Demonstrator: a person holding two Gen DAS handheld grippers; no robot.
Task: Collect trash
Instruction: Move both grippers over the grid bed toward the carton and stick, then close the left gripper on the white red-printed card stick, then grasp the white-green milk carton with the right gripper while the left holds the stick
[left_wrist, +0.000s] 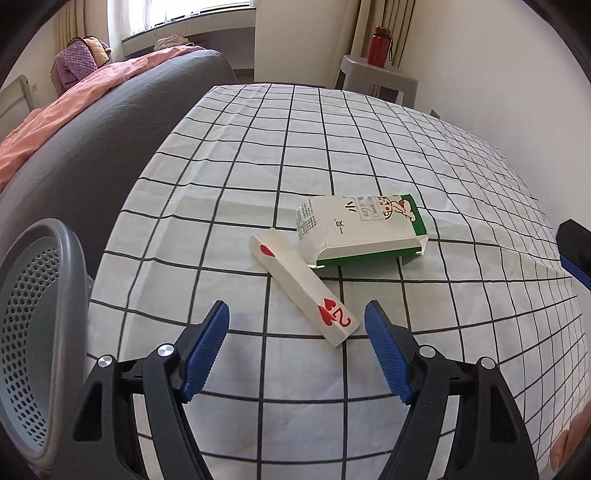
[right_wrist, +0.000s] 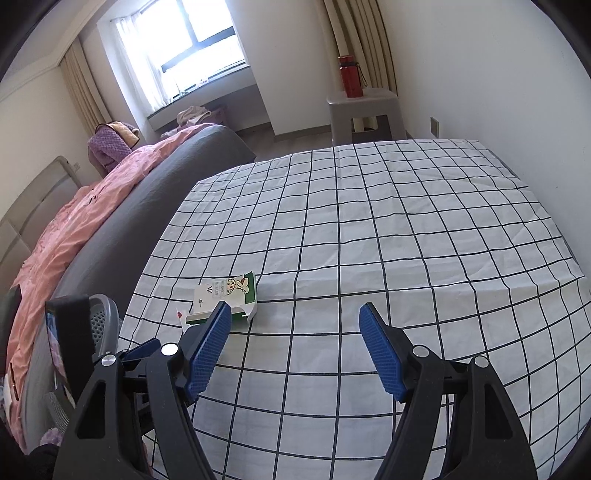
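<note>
Approach step, nothing collected yet. Left tongs (left_wrist: 297, 323) spread wide and empty, poised just short of folded playing card (left_wrist: 304, 291) on checked table (left_wrist: 406, 147). Card's far end touching empty milk carton (left_wrist: 360, 230), both lying flat. Right tongs (right_wrist: 295, 325) about half open, empty, well off to the side of carton. Grey perforated bin (left_wrist: 33, 332) at table's left edge. Next, probably: straddle card's near end, pinch, carry to bin.

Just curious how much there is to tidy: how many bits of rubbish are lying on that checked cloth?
2: a milk carton lying on its side mid-cloth, and a long white card box touching its near corner.
</note>
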